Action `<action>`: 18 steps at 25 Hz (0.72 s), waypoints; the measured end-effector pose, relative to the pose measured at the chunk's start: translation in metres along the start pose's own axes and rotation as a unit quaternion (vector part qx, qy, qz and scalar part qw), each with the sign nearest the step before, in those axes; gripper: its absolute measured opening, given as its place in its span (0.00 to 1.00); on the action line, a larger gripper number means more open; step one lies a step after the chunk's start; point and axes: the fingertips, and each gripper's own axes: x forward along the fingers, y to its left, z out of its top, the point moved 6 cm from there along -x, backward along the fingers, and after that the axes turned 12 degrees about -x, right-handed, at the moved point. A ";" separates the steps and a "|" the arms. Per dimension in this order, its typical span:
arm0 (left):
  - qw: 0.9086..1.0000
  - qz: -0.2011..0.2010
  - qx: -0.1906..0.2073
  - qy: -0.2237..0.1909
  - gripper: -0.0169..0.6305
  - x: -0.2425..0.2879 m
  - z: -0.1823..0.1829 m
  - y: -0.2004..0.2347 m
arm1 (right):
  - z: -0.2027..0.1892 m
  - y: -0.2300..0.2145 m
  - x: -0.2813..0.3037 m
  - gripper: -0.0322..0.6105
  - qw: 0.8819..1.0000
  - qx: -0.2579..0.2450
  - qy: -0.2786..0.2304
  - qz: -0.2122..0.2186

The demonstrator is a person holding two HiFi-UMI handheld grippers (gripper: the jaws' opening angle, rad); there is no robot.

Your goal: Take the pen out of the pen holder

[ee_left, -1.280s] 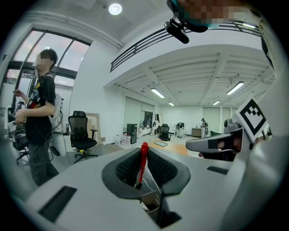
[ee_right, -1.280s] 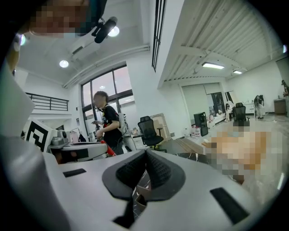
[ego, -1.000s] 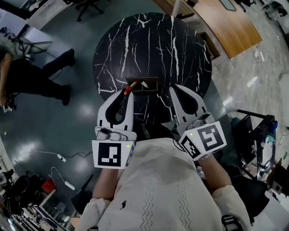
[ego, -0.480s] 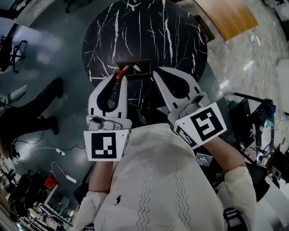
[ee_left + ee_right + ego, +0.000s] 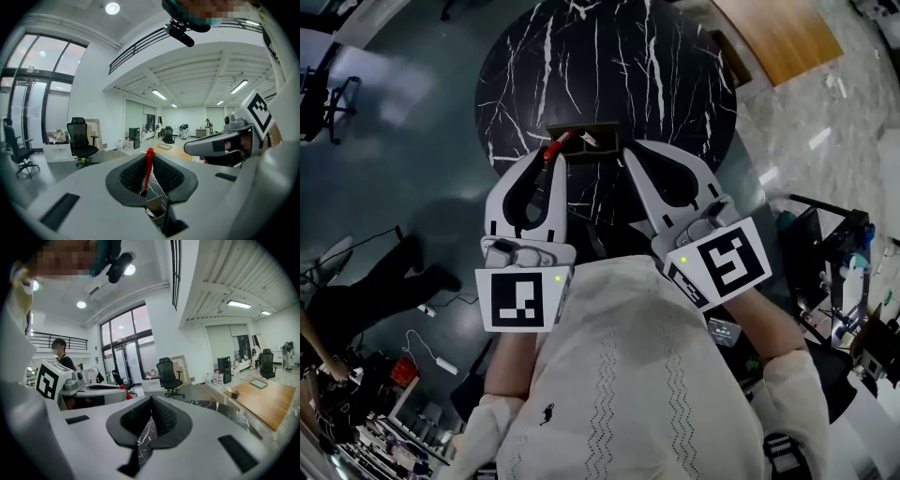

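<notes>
Head camera: high above, facing steeply down over person's torso. Left claw (image 5: 551, 161) and right claw (image 5: 630, 155) mid-frame, round dark surface (image 5: 609, 66) beyond, floor all around.

Left claw camera: close behind own jaws, facing along them, near level, out into room. Right claw at its right edge.

Right claw camera: same mount, left claw at its left edge.

Shared: marbled surface strip in all three. Pen (image 5: 148, 164) in head and left claw views; red speck in right claw view likely same.

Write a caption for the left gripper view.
Left gripper shut on the red pen, with the pen holder showing beneath the jaws.
</notes>
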 end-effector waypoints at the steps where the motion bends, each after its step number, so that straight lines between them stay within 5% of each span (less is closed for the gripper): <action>1: 1.000 0.001 -0.003 -0.001 0.11 0.001 0.000 0.000 | 0.000 -0.001 0.000 0.08 1.000 -0.002 0.001 -0.002; 18: 1.000 0.005 0.001 0.004 0.11 0.004 -0.003 -0.001 | 0.002 -0.008 0.005 0.08 1.000 0.003 -0.006 -0.008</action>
